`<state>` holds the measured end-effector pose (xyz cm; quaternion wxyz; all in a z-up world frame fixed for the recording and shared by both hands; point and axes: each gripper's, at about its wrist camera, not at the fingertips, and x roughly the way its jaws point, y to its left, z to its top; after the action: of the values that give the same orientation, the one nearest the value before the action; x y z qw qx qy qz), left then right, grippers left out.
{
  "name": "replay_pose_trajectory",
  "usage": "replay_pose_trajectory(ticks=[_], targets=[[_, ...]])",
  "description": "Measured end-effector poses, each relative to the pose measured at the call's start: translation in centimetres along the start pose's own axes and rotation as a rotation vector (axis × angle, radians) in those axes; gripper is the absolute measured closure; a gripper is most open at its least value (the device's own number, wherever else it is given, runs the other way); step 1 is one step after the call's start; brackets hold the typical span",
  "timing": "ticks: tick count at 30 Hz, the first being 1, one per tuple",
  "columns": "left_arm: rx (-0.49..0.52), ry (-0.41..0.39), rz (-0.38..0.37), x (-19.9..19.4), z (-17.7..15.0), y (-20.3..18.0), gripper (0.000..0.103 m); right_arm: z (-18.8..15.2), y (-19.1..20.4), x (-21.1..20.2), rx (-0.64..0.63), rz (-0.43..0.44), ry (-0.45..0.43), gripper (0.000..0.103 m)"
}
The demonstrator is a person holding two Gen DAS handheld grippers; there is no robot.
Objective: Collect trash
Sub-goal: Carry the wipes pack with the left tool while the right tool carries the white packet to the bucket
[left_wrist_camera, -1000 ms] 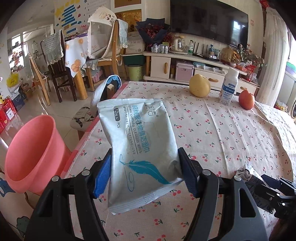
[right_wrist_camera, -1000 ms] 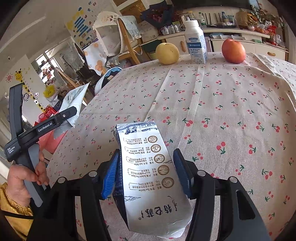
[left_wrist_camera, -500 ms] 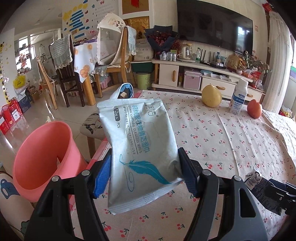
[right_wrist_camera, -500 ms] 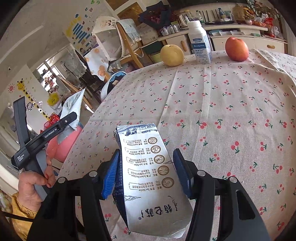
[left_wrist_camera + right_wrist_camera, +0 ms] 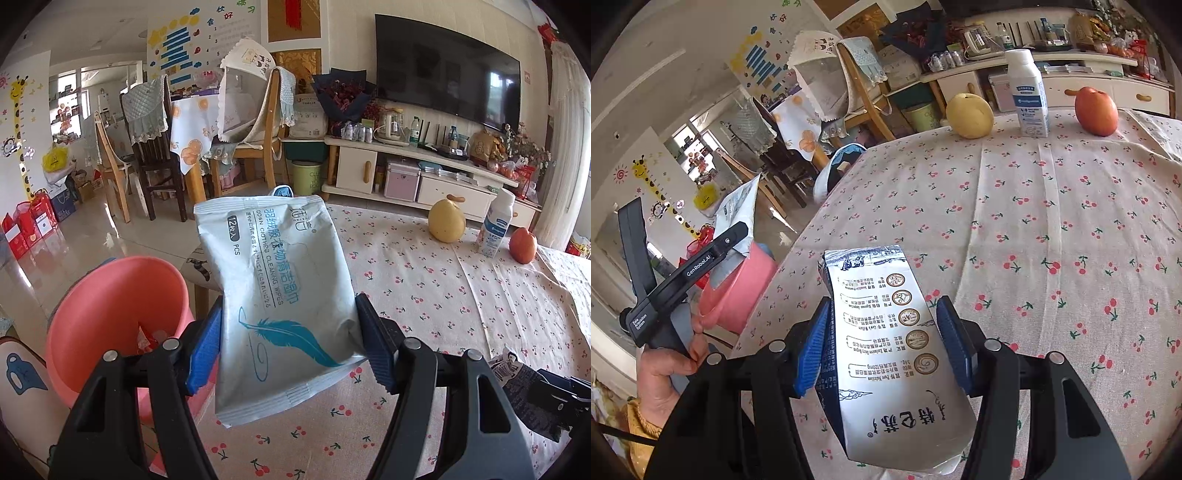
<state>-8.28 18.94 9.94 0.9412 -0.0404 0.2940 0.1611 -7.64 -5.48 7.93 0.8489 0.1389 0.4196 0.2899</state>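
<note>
Cherry-print cloth covered the counter (image 5: 1052, 229) ahead of both tongs. The pink bin (image 5: 110, 325), left of the left tongs (image 5: 288, 347), had drawn nearer than before. Those tongs clamped a pale wipes pack (image 5: 284, 295) with a teal feather; the right tongs (image 5: 882, 343) clamped a silver milk pouch (image 5: 890, 354).
</note>
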Motion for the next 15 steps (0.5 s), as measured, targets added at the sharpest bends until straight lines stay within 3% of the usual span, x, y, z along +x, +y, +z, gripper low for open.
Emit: replay_pose_trajectory(ticks=[15], targets=[[-0.133, -0.026, 0.062, -0.3, 1.6, 6.2, 0.034, 3.9, 9.2, 4.7, -0.095, 0.120, 0.016, 0.045]])
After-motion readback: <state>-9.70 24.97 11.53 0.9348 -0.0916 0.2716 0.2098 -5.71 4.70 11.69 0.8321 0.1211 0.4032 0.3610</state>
